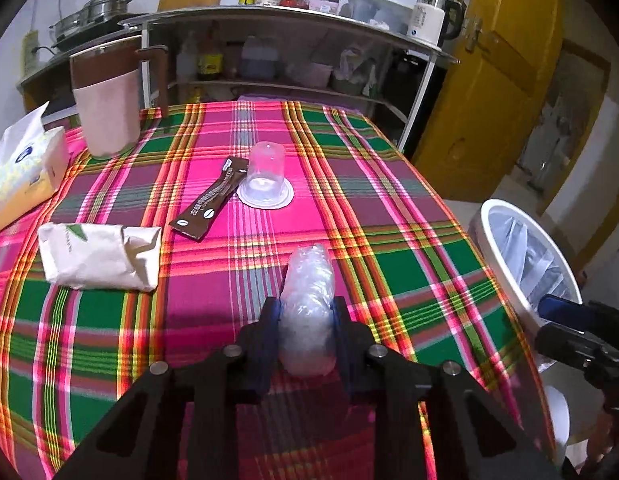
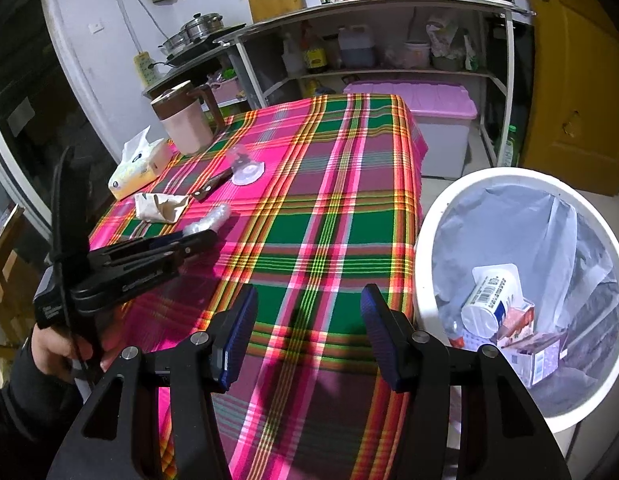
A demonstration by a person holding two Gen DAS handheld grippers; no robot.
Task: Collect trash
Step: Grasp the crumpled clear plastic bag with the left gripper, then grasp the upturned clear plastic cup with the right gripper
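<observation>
A crumpled clear plastic wrapper (image 1: 307, 300) lies on the plaid tablecloth (image 1: 409, 264), and my left gripper (image 1: 305, 316) is shut on it, a pad pressing each side. From the right wrist view the left gripper (image 2: 201, 238) holds the wrapper (image 2: 213, 216) low over the cloth. My right gripper (image 2: 309, 328) stands open with nothing between its fingers, above the table's near edge beside the white lined trash bin (image 2: 509, 174). Further trash lies beyond: a brown sachet (image 1: 209, 200), an upturned clear cup (image 1: 265, 176) and a crumpled white paper bag (image 1: 97, 256).
A tissue box (image 1: 21, 176) and a pink-and-brown jug (image 1: 109, 108) stand at the table's far left. The bin (image 1: 483, 236) sits on the floor right of the table and holds several discarded packages. Metal shelves with bottles stand behind, and a person's hand (image 2: 57, 348) holds the left gripper.
</observation>
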